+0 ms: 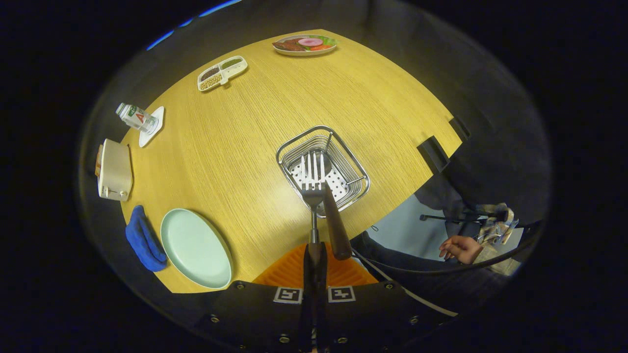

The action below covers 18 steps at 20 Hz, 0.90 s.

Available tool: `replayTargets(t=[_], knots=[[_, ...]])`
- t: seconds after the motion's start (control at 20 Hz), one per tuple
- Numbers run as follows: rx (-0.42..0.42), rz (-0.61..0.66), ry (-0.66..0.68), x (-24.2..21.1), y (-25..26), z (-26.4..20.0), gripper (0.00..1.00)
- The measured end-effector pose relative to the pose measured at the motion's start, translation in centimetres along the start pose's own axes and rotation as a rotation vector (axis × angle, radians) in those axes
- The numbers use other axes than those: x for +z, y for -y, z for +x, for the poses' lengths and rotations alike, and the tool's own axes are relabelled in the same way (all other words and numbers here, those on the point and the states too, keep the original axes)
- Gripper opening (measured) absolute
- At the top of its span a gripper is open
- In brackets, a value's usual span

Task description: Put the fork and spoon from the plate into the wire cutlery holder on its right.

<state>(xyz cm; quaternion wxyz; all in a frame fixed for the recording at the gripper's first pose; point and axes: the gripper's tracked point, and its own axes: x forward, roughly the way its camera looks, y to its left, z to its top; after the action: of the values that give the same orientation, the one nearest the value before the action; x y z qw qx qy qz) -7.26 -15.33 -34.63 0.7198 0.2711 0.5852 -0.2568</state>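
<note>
While the pale green oval plate lies bare at eight o'clock on the wooden worktop, the hand-held gripper clamps the steel fork by its handle, tines toward twelve o'clock above the wire cutlery holder, where a dark-handled spoon leans; open worktop surrounds the holder.

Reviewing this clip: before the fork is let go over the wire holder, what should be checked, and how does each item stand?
1. Gripper shut on the fork: ok.
2. Fork tines over the wire cutlery holder: ok.
3. Dark-handled utensil already leaning in the holder; whether it is the spoon: cannot tell.
4. Plate emptied of cutlery: ok.
5. Holder upright on the table: ok.
6. Fork low enough to drop safely: cannot tell.
</note>
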Motion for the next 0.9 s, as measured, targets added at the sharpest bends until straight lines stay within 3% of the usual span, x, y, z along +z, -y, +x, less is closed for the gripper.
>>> replayTargets(t=[0.2,0.5,0.6,0.65,0.7,0.75,0.85,0.9], knots=[[-0.006,-0.018,-0.013,0.7,0.0,-0.2,0.09],[0.021,-0.026,0.074,3.3,-0.4,-1.3,0.10],[0.019,-0.037,0.116,4.0,-0.7,-1.9,0.40],[0.021,-0.047,0.134,4.5,-0.7,-2.3,0.53],[0.022,-0.061,0.150,4.8,-0.9,-2.3,0.58],[0.024,-0.077,0.171,5.2,-1.2,-2.5,0.74],[0.018,-0.105,0.204,5.7,-1.4,-2.7,0.83],[0.016,-0.118,0.213,5.7,-1.6,-2.8,0.83]])
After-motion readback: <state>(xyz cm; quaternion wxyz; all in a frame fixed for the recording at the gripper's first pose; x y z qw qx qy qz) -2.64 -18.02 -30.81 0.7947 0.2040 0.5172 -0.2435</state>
